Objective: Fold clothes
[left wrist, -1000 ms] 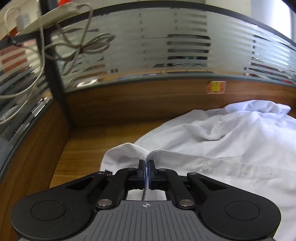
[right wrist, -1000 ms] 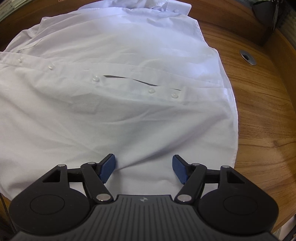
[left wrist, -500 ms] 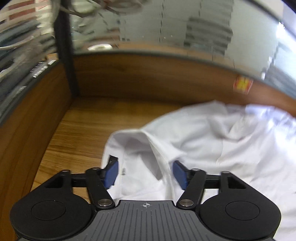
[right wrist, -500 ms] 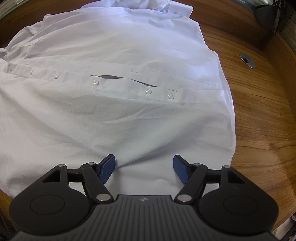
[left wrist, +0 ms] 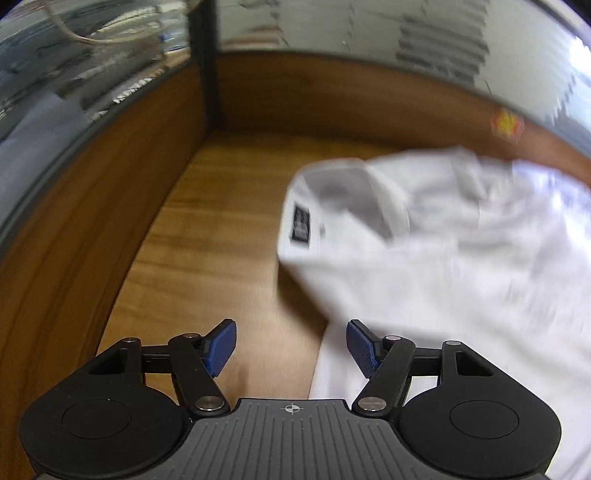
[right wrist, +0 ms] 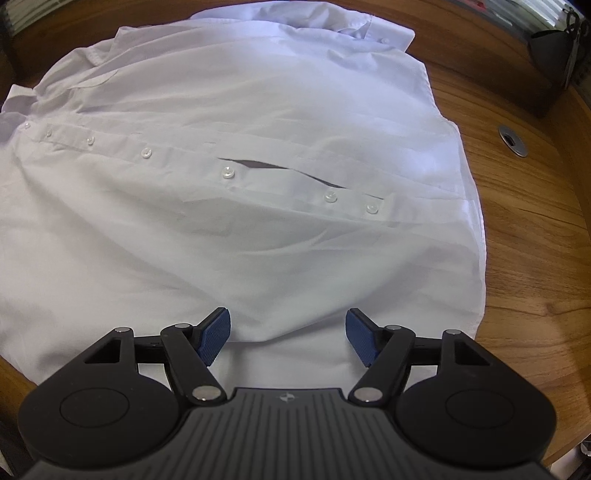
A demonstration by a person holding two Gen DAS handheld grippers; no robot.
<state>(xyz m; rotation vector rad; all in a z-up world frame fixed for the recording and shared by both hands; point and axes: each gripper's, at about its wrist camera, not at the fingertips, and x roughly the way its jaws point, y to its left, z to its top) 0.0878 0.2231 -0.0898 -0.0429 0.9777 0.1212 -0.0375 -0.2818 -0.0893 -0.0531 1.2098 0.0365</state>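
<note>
Wooden desk [left wrist: 207,236] enclosed by wood-panelled partition [left wrist: 332,99] under frosted glass [left wrist: 369,26]

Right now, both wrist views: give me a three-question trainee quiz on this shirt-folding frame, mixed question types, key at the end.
1. True or false: the left gripper has its jaws clamped on the collar.
2. What lies directly under the right gripper? A) bare desk B) white shirt C) cables
3. Fill in: between two buttons the shirt's placket shows a dark ____.

Key
1. False: the jaws stand apart with nothing gripped.
2. B
3. gap
</note>
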